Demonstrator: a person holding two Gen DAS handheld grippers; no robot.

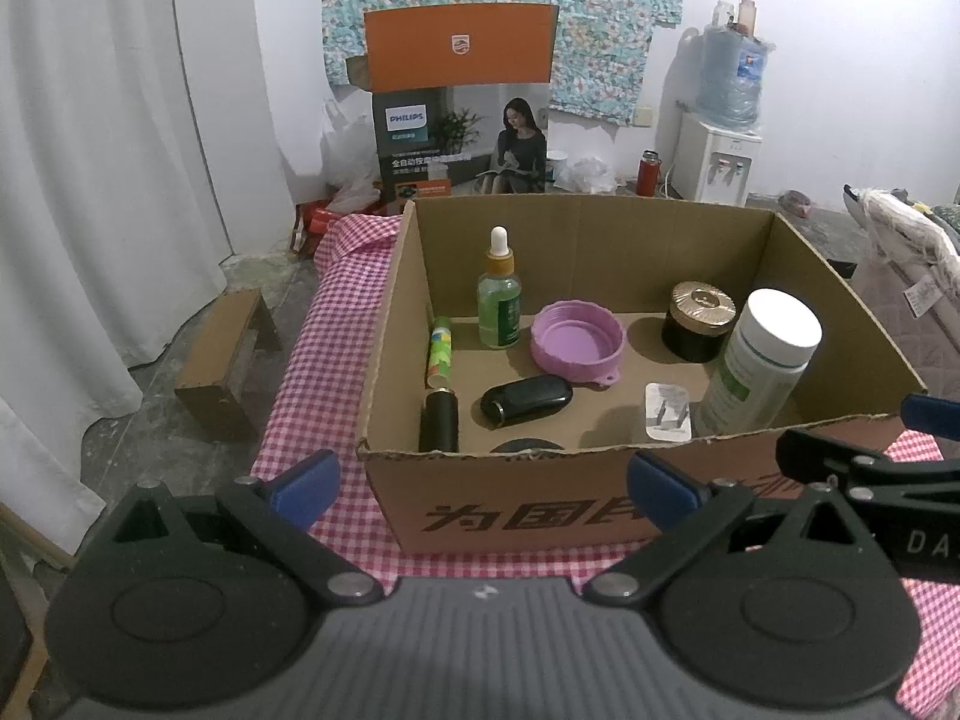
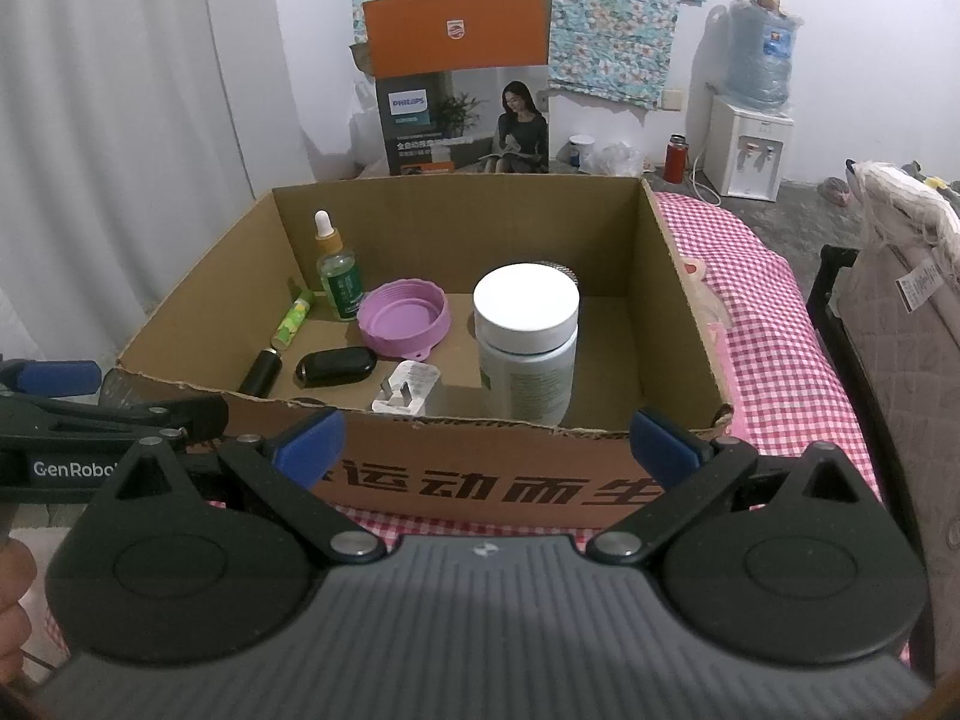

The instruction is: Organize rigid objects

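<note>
An open cardboard box (image 1: 540, 501) (image 2: 456, 480) stands on a pink checked cloth. Inside it are a green dropper bottle (image 1: 499, 300) (image 2: 339, 282), a purple lid (image 1: 577, 343) (image 2: 403, 317), a white-capped bottle (image 1: 762, 360) (image 2: 527, 339), a gold-lidded dark jar (image 1: 699, 321), a black oval case (image 1: 527, 399) (image 2: 336, 366), a white plug (image 1: 667, 413) (image 2: 408, 395), a green tube (image 1: 439, 351) (image 2: 294, 321) and a black tube (image 1: 439, 420) (image 2: 261, 372). My left gripper (image 1: 483, 483) and right gripper (image 2: 486, 438) are both open and empty, just in front of the box's near wall.
A pink checked cloth (image 1: 324, 372) (image 2: 774, 324) covers the table. Behind stand a Philips carton (image 1: 459, 96), a water dispenser (image 1: 720, 138) and a red flask (image 2: 677, 157). A small cardboard box (image 1: 225, 354) lies on the floor at left. Bedding (image 2: 900, 276) is at right.
</note>
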